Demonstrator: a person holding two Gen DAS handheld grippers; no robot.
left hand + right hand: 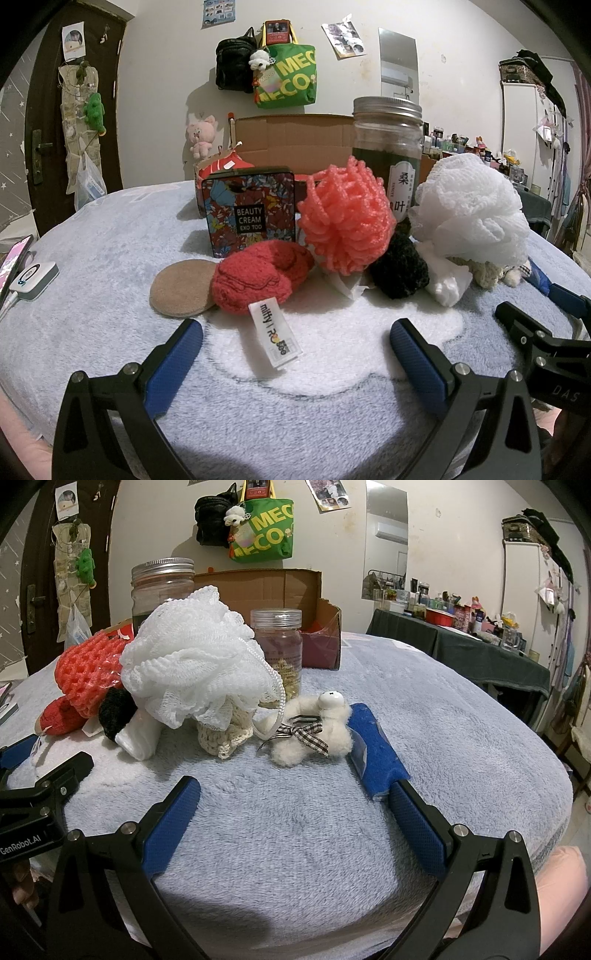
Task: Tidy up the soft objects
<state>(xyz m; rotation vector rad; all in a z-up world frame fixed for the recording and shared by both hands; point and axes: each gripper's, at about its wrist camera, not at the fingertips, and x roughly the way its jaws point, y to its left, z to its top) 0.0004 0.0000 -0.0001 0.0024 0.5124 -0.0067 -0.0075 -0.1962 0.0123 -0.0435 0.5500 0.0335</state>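
Note:
A pile of soft things lies on the fluffy blanket (110, 236). In the left wrist view a red plush (258, 277) with a white label (275, 334) sits just ahead of my open left gripper (295, 343), beside a tan round pad (183, 288), a coral foam net (347, 218), a black pompom (400, 266) and a white mesh pouf (472, 206). In the right wrist view my right gripper (295, 797) is open and empty; a small cream plush (314, 731) with a checked bow lies ahead, and a blue sponge (373, 746) touches the right finger.
An open cardboard box (295, 136) stands behind the pile, with a floral "Beauty Cream" tin (251, 210), a metal-lidded jar (388, 147) and a plastic jar (277, 646). A phone and a white charger (33, 280) lie at the left edge. A cluttered table (461, 638) stands far right.

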